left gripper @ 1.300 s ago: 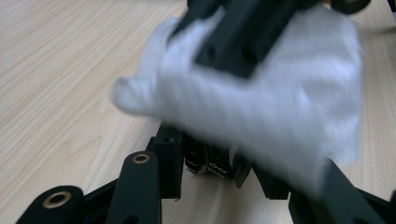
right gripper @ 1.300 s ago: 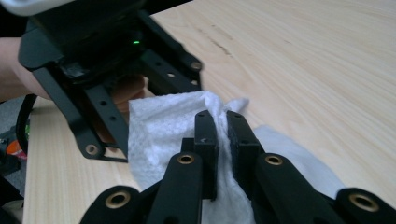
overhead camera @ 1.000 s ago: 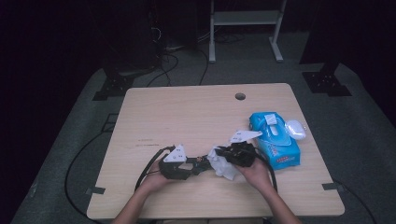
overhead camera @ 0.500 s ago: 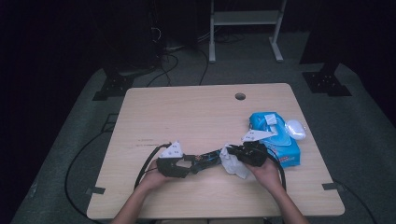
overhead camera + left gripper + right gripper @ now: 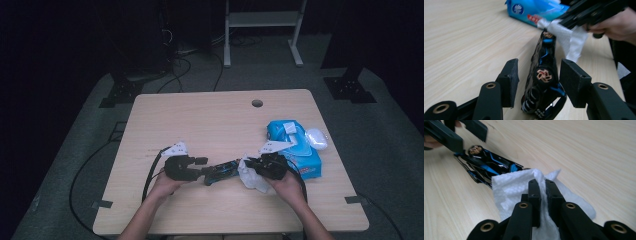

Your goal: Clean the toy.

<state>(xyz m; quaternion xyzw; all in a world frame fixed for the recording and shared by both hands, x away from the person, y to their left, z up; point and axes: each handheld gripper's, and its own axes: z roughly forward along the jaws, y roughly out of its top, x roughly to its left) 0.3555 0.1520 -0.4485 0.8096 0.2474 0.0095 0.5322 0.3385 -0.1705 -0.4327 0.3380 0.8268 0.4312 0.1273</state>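
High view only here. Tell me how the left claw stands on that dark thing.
Observer: In the left gripper view, the left claw has its pads clear of the black-and-blue toy car between them; its jaws have just been opening.
Operator: Now report the other one.
Observer: The right claw is shut on a white wipe.
Operator: Say whether wipe meets car.
Observer: Up close, the wipe rests against the car's far end.
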